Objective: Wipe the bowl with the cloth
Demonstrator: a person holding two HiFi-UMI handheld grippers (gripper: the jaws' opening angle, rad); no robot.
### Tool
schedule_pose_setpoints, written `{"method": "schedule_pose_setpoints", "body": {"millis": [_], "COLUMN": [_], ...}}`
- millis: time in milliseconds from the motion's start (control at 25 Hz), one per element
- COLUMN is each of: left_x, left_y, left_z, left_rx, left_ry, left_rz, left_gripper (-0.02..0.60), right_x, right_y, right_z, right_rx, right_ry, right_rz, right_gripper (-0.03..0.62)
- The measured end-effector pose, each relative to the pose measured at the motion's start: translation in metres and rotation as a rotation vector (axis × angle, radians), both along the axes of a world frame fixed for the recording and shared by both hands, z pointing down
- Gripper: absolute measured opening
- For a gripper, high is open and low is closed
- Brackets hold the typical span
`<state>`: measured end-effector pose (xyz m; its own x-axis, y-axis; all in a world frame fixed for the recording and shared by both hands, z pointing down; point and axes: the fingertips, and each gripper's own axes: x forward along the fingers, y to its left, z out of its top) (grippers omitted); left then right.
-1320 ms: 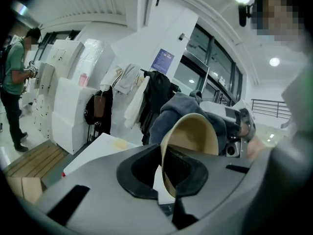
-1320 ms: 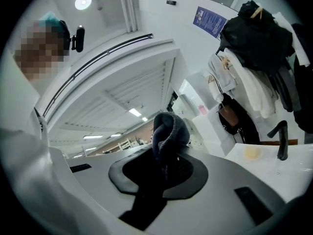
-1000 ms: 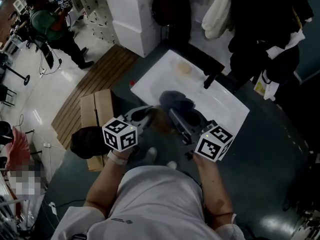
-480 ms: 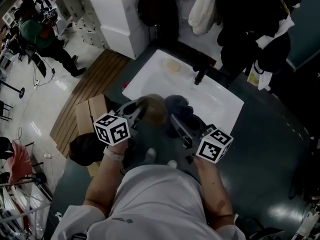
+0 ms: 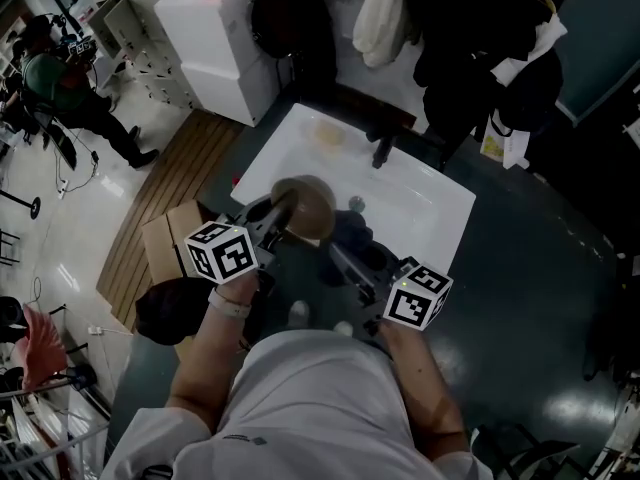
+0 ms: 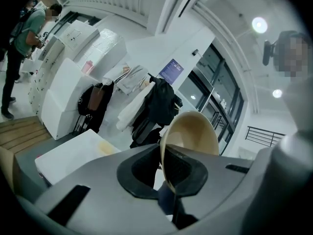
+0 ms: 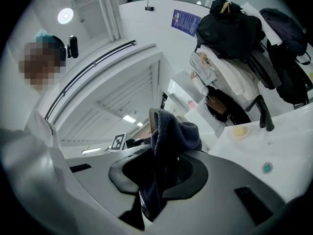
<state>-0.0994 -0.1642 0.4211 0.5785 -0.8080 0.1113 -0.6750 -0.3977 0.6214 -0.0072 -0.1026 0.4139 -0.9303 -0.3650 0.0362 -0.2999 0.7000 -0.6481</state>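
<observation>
Bowl (image 6: 191, 133), tan and tipped on edge, is pinched by its rim between the closed jaws of the left gripper (image 6: 166, 177), over the near-left part of the white sink (image 5: 440, 218). The right gripper (image 7: 157, 180) clamps a bunched dark blue cloth (image 7: 172, 133) just beside the bowl. A black faucet (image 5: 381, 152) stands at the sink's far edge.

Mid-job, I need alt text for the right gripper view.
The right claw is shut on a dark blue cloth that bunches up above it. A sliver of the tan bowl shows behind the cloth; a white sink with a black faucet lies at right.
</observation>
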Motion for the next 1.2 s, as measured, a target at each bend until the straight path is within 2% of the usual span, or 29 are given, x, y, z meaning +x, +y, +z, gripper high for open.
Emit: {"method": "schedule_pose_setpoints", "body": {"millis": [440,800,1040,1200], "left_x": [0.016,0.028,0.027,0.026], "left_y": [0.009,0.024,0.031,0.038], "left_z": [-0.014,-0.013,-0.014,-0.017], "left_rx": [0.017,0.023,0.032,0.037], "left_ry": [0.099,0.118,0.109,0.133], "left_rz": [0.043,0.090,0.160,0.224], "left_gripper": [0.020,0.020,0.020,0.020], "right_x": [-0.027,-0.049,-0.052,-0.039], "right_y": [0.011,0.022,0.028,0.015], "right_z": [0.017,0.024,0.027,0.025], "right_rx": [0.002,0.020,0.022,-0.022], "right_ry": [0.028,0.020,0.011,-0.034], "right_rz": [-0.075,-0.140,-0.141,-0.082], "right_gripper": [0.081,0.081,0.081,0.081]}}
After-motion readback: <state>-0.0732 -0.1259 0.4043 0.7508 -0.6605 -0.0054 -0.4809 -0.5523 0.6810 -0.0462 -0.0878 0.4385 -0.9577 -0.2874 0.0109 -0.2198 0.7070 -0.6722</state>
